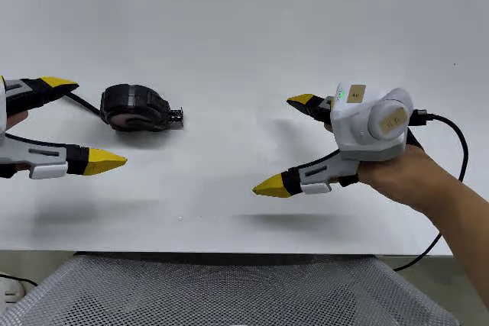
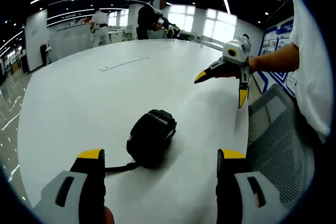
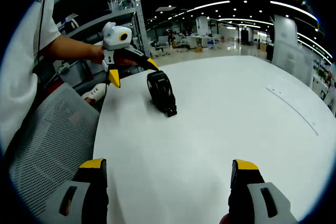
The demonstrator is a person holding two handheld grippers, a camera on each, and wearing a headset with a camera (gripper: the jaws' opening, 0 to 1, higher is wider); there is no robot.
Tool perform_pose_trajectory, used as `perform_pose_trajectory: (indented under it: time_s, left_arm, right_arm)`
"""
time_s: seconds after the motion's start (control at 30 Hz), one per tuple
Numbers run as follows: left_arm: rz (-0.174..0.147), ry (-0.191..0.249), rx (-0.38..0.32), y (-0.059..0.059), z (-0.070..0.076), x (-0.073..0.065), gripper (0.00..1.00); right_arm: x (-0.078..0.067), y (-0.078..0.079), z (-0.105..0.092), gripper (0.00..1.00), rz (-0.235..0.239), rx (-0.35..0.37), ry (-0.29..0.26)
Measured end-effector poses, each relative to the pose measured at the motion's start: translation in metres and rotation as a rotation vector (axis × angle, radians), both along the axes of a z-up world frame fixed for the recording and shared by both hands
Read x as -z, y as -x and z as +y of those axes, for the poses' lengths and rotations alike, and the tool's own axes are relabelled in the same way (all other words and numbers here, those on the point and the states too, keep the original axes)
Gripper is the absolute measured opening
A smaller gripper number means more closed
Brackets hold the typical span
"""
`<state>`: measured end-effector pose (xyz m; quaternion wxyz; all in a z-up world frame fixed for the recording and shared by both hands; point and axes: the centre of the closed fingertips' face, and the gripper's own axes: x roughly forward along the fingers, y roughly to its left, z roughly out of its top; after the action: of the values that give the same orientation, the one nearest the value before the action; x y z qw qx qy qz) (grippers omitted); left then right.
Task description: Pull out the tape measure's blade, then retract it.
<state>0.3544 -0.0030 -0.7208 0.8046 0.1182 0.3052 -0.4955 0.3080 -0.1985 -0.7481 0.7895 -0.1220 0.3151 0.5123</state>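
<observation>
At the left edge of the head view the left gripper (image 1: 92, 121) hovers above the white worktop (image 1: 244, 28). Its yellow-tipped jaws are spread wide and hold nothing. Just to its right the tape measure (image 1: 141, 107), a black case, lies on the worktop near the mouth of those jaws but apart from both tips. A thin black cord (image 1: 82, 103) runs from the case's left end toward the upper jaw. The blade's end tab (image 1: 176, 116) sits against the case's right end, so the blade is wound in. In the left gripper view the case lies just ahead of the two jaw tips.

A stretch of worktop separates the tape measure from the right gripper (image 1: 276, 143), which a hand (image 1: 397, 173) holds above the surface. Its jaws are also spread wide, with nothing between them, and point left toward the case. A black cable (image 1: 437, 117) loops off its back end. A grey mesh chair (image 1: 229, 292) sits below the worktop's near edge. Far across the worktop in the left gripper view lies a thin pale strip (image 2: 123, 64), perhaps a ruler, though it is too small to tell.
</observation>
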Motion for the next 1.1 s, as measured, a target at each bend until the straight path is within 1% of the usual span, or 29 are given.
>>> perform_pose_trajectory:
  time_s: [0.03,0.1,0.17,0.27,0.3,0.37,0.43,0.6,0.67,0.8,0.87,0.93,1.0,1.03,1.1]
  left_arm:
    - [0.005,-0.004,0.012,-0.001,-0.001,0.001,0.83]
    - [0.006,-0.012,0.032,-0.004,-0.002,0.004,0.83]
    - [0.000,-0.029,0.057,-0.006,-0.003,0.006,0.82]
    - [0.002,-0.037,0.079,-0.009,-0.005,0.008,0.81]
    - [0.003,-0.046,0.093,-0.009,-0.005,0.009,0.80]
    - [0.004,-0.061,0.114,-0.011,-0.005,0.011,0.77]
    - [0.007,-0.073,0.135,-0.012,-0.006,0.014,0.70]
    - [0.013,-0.098,0.162,-0.017,-0.005,0.022,0.66]
    - [0.004,-0.116,0.183,-0.018,-0.005,0.025,0.63]
    - [0.009,-0.128,0.194,-0.023,-0.006,0.028,0.58]
    - [0.010,-0.138,0.211,-0.023,-0.005,0.030,0.54]
    - [0.007,-0.151,0.222,-0.024,-0.006,0.033,0.53]
    - [0.009,-0.155,0.229,-0.025,-0.006,0.034,0.50]
    - [0.014,-0.149,0.237,-0.025,-0.007,0.034,0.49]
    - [0.015,-0.153,0.245,-0.026,-0.008,0.036,0.48]
  right_arm:
    - [0.000,-0.001,0.001,0.97,0.000,-0.004,0.000]
    - [0.000,-0.002,0.003,0.97,0.000,-0.011,-0.001]
    - [0.001,-0.004,0.005,0.97,0.000,-0.016,0.000]
    - [0.001,-0.005,0.007,0.96,-0.001,-0.025,0.002]
    - [0.002,-0.006,0.008,0.96,-0.001,-0.030,0.004]
    - [0.002,-0.008,0.010,0.96,-0.002,-0.036,0.004]
    - [0.002,-0.010,0.012,0.96,-0.003,-0.044,0.006]
    - [0.000,-0.012,0.015,0.95,-0.007,-0.057,0.007]
    - [0.000,-0.013,0.015,0.95,-0.008,-0.061,0.008]
    - [0.001,-0.014,0.017,0.94,-0.008,-0.066,0.008]
    - [0.001,-0.015,0.017,0.94,-0.008,-0.069,0.008]
    - [0.002,-0.015,0.018,0.94,-0.007,-0.071,0.008]
    - [0.002,-0.016,0.019,0.94,-0.007,-0.072,0.007]
    - [0.002,-0.016,0.019,0.94,-0.006,-0.073,0.006]
    - [0.003,-0.016,0.021,0.94,-0.003,-0.077,0.004]
